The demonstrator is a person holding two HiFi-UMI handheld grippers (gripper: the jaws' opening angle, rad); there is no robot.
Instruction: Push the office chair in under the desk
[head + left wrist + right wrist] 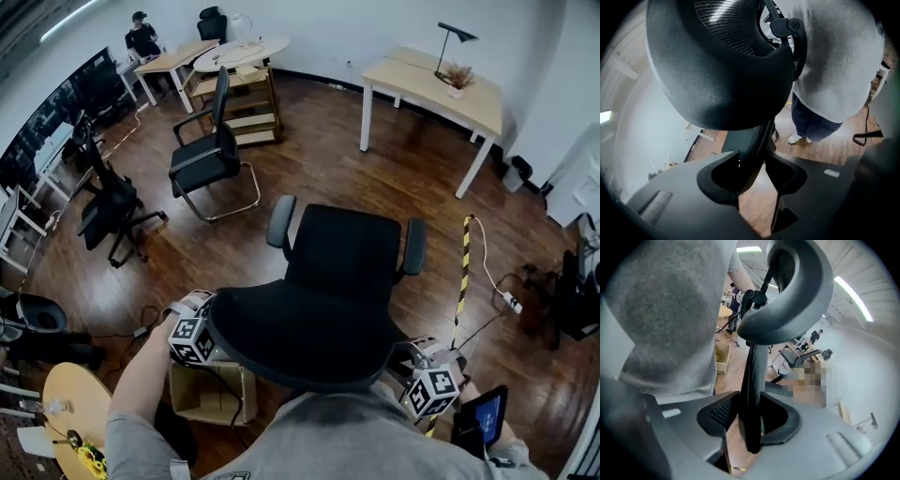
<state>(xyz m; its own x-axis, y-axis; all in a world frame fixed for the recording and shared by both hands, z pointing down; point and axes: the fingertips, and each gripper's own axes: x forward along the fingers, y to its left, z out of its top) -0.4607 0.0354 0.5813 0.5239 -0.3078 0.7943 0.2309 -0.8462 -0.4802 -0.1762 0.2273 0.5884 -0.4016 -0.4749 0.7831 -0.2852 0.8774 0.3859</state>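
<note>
The black office chair [342, 251] stands in the middle of the wooden floor, its seat facing the light wooden desk [412, 70] far off at the upper right. I am behind its backrest [300, 349]. My left gripper [208, 345] is shut on the backrest's left edge, whose dark rim [757, 145] runs between the jaws of the left gripper [752, 171]. My right gripper [420, 375] is shut on the right edge, and that rim [752, 380] is pinched in the right gripper [750, 416]. Both marker cubes show beside the backrest.
A lamp [455, 37] and a plant [457, 77] stand on the desk. A black cantilever chair [211, 155] and a shelf unit [246, 94] are at the upper left. A striped floor strip [462, 272], a power strip [511, 302] and a cardboard box [211, 394] lie nearby.
</note>
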